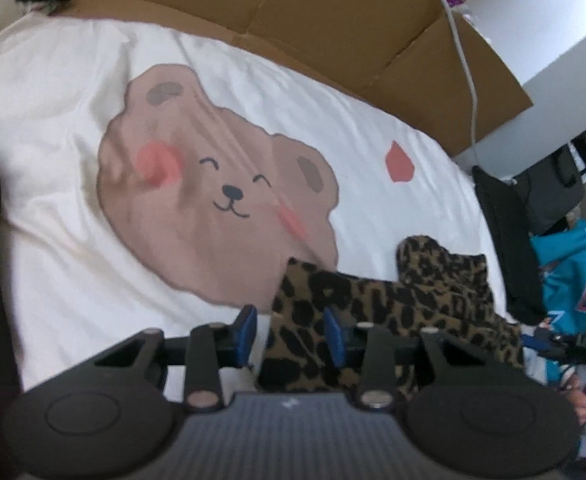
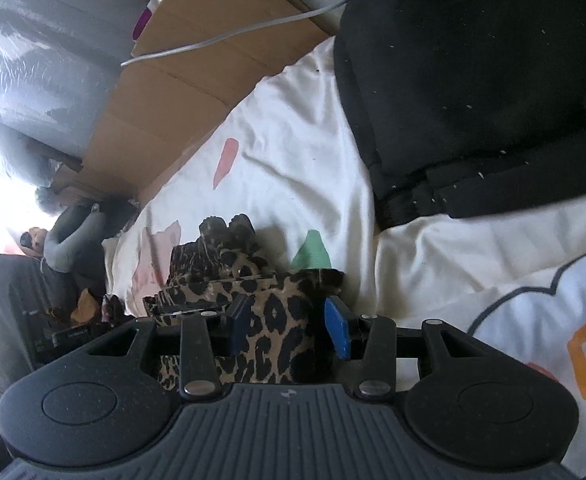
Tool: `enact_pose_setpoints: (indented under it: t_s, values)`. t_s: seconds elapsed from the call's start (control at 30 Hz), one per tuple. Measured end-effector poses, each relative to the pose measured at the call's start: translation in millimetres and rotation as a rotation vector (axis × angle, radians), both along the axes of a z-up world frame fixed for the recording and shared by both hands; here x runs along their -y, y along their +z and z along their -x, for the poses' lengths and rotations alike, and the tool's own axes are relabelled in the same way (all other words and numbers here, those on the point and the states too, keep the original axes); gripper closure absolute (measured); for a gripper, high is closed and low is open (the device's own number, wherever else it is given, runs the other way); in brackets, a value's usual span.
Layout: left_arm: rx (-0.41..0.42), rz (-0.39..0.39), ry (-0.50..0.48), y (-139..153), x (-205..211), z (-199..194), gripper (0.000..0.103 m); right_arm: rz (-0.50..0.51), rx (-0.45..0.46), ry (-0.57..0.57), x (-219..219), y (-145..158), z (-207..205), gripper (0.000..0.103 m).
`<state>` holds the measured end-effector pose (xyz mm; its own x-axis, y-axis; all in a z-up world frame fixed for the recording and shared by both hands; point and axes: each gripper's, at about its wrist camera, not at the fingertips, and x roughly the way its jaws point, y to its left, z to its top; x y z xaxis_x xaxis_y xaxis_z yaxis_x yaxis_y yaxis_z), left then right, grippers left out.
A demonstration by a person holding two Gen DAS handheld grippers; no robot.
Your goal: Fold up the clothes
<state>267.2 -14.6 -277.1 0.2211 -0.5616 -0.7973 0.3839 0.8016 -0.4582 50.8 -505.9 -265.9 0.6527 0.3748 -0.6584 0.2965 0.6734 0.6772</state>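
1. Between the left gripper's (image 1: 291, 334) parted blue pads lay the leopard-print cloth (image 1: 377, 312), not visibly pinched.
2. Between the right gripper's (image 2: 289, 326) parted pads the same cloth (image 2: 269, 320) sat on the white sheet (image 2: 293, 160); grip unclear.

- White bedsheet (image 1: 73, 240) with a bear print (image 1: 213, 200).
- Flattened cardboard (image 1: 333, 28) along the bed's far edge.
- White cable (image 1: 467, 72) across it.
- Bright daylight at one side.

Two fisheye views, each from behind a handheld gripper, angled down at a white bedsheet (image 1: 73, 160) from close by. The left looks across a printed bear (image 1: 213, 192); the right toward a black garment (image 2: 473, 80). Both share the leopard-print cloth (image 1: 373, 312) (image 2: 269, 320) and brown cardboard (image 1: 333, 20) (image 2: 181, 92).
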Motion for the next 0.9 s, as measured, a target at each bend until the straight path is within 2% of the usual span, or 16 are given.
enact_pose_setpoints:
  t_s: [0.17, 0.27, 0.3, 0.33, 0.37, 0.4, 0.5, 0.6, 0.77, 0.9]
  values:
    - [0.018, -0.025, -0.03, -4.1, 12.4, -4.7, 0.064, 0.055, 0.001, 0.017, -6.4, 2.7, -8.5, 0.066]
    - [0.021, -0.04, -0.034, -9.1, 17.1, -6.1, 0.066, 0.067, -0.01, 0.022, -8.9, 1.4, -12.8, 0.076]
    - [0.024, -0.044, -0.042, -9.7, 18.8, -5.5, 0.071, 0.078, -0.018, 0.024, -10.3, 0.7, -14.0, 0.079]
    - [0.027, -0.048, -0.05, -10.1, 20.5, -5.0, 0.076, 0.088, -0.02, 0.029, -11.9, 0.7, -14.7, 0.089]
    - [0.03, -0.052, -0.058, -10.6, 22.3, -4.4, 0.085, 0.096, -0.02, 0.035, -13.6, 0.9, -15.4, 0.097]
    - [0.043, -0.058, -0.065, -9.2, 23.9, -3.2, 0.092, 0.103, -0.015, 0.039, -14.8, 2.0, -15.0, 0.101]
    - [0.071, -0.036, -0.056, -2.1, 21.3, -1.9, 0.101, 0.116, 0.01, 0.04, -16.2, 8.9, -12.3, 0.102]
    - [0.08, 0.002, -0.031, 5.1, 15.5, -2.7, 0.101, 0.116, 0.034, 0.025, -15.0, 16.9, -8.4, 0.102]
    - [0.082, 0.021, 0.004, 7.9, 13.0, -4.0, 0.101, 0.099, 0.051, -0.029, -10.0, 20.6, -5.1, 0.103]
    - [0.044, 0.042, 0.052, 3.5, 11.4, -9.3, 0.102, 0.103, 0.041, -0.053, -10.9, 17.4, -10.4, 0.103]
